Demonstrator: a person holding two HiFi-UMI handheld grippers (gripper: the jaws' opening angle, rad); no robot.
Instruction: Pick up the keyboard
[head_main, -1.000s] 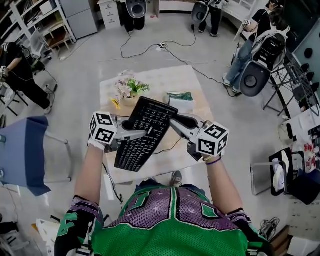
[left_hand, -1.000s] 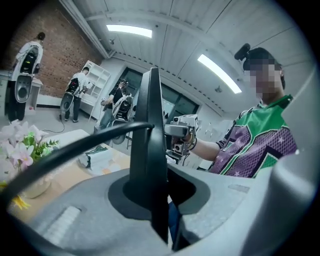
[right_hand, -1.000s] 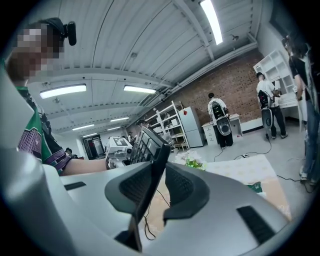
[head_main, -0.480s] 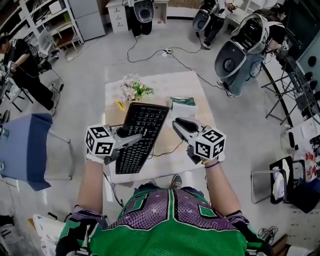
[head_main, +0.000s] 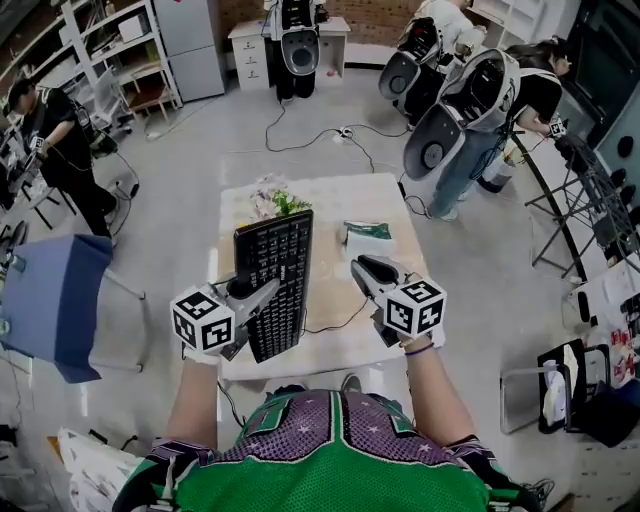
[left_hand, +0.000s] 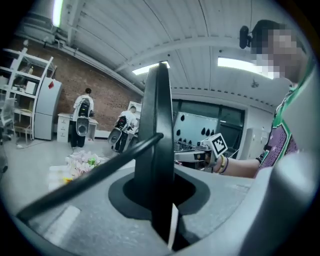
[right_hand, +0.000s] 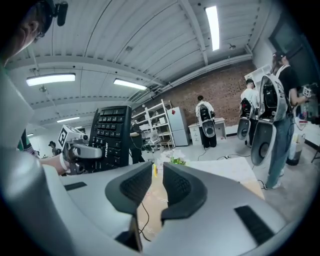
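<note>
- While the left gripper (head_main: 266, 290) is clamped on one long edge of the black rectangular computer keyboard (head_main: 275, 265), the keyboard hangs clear of the pale square surface (head_main: 335, 200), tipped up on its side.
- Seen from the left gripper view, the keyboard stands edge-on and upright between the jaws, which press on both of its faces.
- From the right gripper view, its key side faces the right gripper (right_hand: 157, 182).
- Both jaws of the right gripper stand slightly apart and have just been closing, with nothing between them; it hovers near the keyboard's right, not touching it.
- A thin black cable (head_main: 337, 322) trails across the surface below the keyboard.
- Beyond the keyboard, a small bunch of pink and green flowers (head_main: 274, 200) sits on the surface, with a white box with a green top (head_main: 365, 236) to its right.
</note>
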